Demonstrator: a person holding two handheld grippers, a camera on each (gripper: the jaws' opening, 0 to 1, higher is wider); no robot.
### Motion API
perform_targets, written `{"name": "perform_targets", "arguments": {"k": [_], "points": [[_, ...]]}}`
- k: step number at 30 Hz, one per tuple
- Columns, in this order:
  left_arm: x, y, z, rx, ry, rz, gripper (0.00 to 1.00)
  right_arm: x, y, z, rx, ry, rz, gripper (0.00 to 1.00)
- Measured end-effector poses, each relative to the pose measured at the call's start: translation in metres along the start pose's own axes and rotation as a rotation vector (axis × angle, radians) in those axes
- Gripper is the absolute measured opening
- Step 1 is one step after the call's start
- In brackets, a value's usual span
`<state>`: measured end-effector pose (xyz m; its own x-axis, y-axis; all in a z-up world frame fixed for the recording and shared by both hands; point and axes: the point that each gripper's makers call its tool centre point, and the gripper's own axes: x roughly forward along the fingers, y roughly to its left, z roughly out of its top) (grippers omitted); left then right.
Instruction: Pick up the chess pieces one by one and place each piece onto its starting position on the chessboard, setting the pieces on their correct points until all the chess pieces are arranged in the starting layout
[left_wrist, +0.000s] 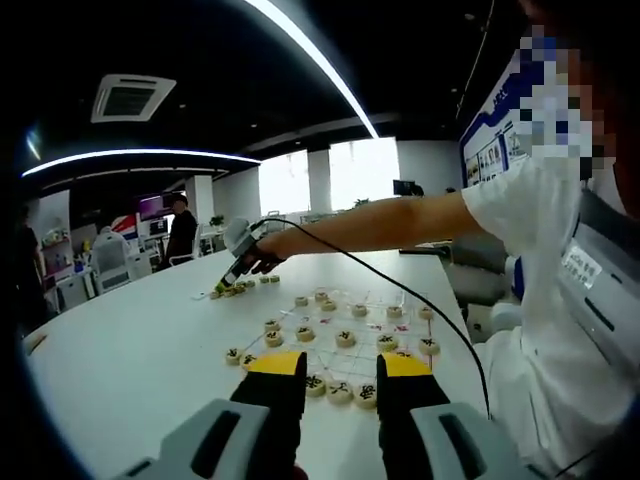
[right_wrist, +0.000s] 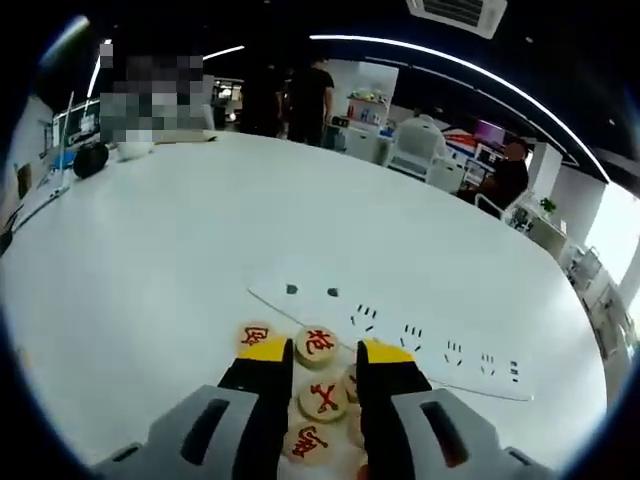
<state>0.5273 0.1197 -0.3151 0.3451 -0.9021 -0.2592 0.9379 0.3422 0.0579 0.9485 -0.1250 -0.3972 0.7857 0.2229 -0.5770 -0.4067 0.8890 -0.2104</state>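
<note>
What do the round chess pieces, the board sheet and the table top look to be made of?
The chess pieces look like pale wood or wood-coloured plastic: cream matt faces with painted red characters; which one, I cannot tell. The board sheet seems a thin, clear or white plastic film, lying flat with printed marks and a slight sheen. The table top looks like smooth white laminate, softly reflecting the ceiling lights.

Left gripper view overlooks the chessboard (left_wrist: 340, 335) from afar; right hovers close above pieces (right_wrist: 322, 398).
</note>
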Motion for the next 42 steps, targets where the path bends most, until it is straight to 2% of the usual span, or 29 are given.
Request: {"name": "perform_targets", "arguments": {"k": [2,7,10,14,20,23,25,26,31,33,36,42], "points": [[0.001,0.000,-0.002,-0.001,0.009,-0.001,0.30,0.001,0.002,-0.002,-0.015,0.006,-0.001,0.20],[0.003,0.001,-0.002,-0.005,0.005,-0.002,0.30,-0.004,0.002,0.001,-0.001,-0.006,0.003,0.20],[0.003,0.001,-0.002,-0.002,0.006,-0.002,0.30,-0.008,0.001,0.004,0.049,-0.038,0.001,0.19],[0.002,-0.001,0.000,0.001,0.000,-0.002,0.30,-0.026,-0.002,0.020,0.136,-0.094,0.023,0.19],[0.003,0.000,0.002,-0.005,-0.006,0.003,0.30,-0.080,0.023,0.035,0.117,-0.142,0.123,0.19],[0.005,-0.001,0.003,-0.005,-0.005,0.002,0.30,-0.106,0.032,0.032,0.115,-0.155,0.159,0.19],[0.005,-0.002,0.004,-0.004,-0.007,-0.002,0.30,-0.124,0.034,0.026,0.049,-0.160,0.173,0.19],[0.006,-0.004,0.005,-0.002,-0.008,-0.006,0.30,-0.138,0.037,0.028,0.043,-0.214,0.180,0.19],[0.003,-0.005,0.007,-0.003,-0.015,-0.005,0.30,-0.192,0.057,0.000,0.084,-0.267,0.238,0.19],[0.000,-0.005,0.010,-0.003,-0.024,0.000,0.30,-0.213,0.065,-0.016,0.083,-0.262,0.249,0.19],[-0.005,0.000,0.012,-0.011,-0.039,0.017,0.30,-0.236,0.066,-0.048,0.012,-0.206,0.251,0.19],[-0.009,0.006,0.015,-0.025,-0.057,0.041,0.30,-0.284,0.091,-0.113,0.002,-0.145,0.290,0.19]]}}
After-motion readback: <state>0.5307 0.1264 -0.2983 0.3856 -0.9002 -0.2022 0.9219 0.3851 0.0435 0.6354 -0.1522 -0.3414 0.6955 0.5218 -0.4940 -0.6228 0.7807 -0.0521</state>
